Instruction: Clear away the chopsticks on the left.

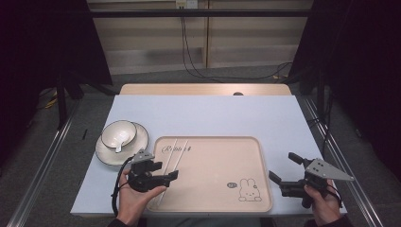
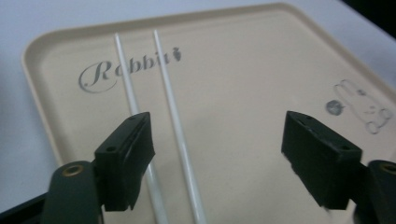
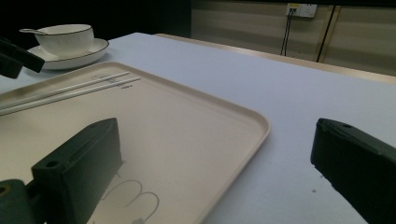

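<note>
A beige tray (image 1: 213, 176) printed with "Rabbit" and a bunny lies at the table's front middle. Two white chopsticks (image 1: 174, 155) rest side by side along its left part. My left gripper (image 1: 165, 171) hovers low over their near ends, open. In the left gripper view one chopstick (image 2: 170, 102) runs between the jaws and the other passes just beside the left jaw; neither pad presses on them. My right gripper (image 1: 285, 168) is open beside the tray's right edge with nothing between its fingers. In the right gripper view, one of that gripper's (image 3: 215, 163) jaws hangs over the tray (image 3: 187, 121) and the other over the table.
A white bowl (image 1: 119, 134) with a spoon in it sits on a saucer left of the tray, close to my left hand; it is seen far off in the right gripper view (image 3: 65, 39). The pale blue tabletop (image 1: 213, 113) stretches behind the tray.
</note>
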A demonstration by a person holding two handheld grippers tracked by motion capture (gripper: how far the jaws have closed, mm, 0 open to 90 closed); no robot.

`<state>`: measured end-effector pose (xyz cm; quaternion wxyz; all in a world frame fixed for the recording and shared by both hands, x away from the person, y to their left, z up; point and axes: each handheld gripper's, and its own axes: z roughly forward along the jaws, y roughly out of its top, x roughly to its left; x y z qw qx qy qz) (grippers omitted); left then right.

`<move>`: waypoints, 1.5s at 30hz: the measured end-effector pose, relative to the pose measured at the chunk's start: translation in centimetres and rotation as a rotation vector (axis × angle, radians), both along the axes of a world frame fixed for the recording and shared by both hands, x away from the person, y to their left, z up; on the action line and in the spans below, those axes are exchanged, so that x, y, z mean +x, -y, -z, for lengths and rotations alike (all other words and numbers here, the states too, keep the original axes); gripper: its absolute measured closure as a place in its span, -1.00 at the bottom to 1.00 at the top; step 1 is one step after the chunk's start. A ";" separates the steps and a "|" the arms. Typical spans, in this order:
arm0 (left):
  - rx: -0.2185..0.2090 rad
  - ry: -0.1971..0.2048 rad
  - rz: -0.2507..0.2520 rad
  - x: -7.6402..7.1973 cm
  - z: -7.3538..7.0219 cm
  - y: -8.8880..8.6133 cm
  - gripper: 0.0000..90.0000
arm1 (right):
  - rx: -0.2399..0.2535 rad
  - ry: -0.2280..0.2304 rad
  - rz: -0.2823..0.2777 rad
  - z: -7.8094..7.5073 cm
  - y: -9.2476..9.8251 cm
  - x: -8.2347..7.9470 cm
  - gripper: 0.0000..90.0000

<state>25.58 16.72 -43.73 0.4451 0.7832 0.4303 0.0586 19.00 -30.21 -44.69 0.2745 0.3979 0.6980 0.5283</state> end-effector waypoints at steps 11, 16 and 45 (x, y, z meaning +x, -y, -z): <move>-0.025 0.168 0.043 -1.3 -2.3 -3.2 -0.93 | -0.002 0.001 0.000 0.0 -0.1 0.0 -0.97; 0.003 0.230 0.065 -2.0 -2.9 -5.8 -0.93 | -0.001 0.002 0.003 0.0 -0.1 0.0 -0.97; -0.088 0.325 -0.254 -5.6 -0.5 -15.3 -0.97 | -0.006 0.001 0.000 0.0 0.0 0.2 -0.97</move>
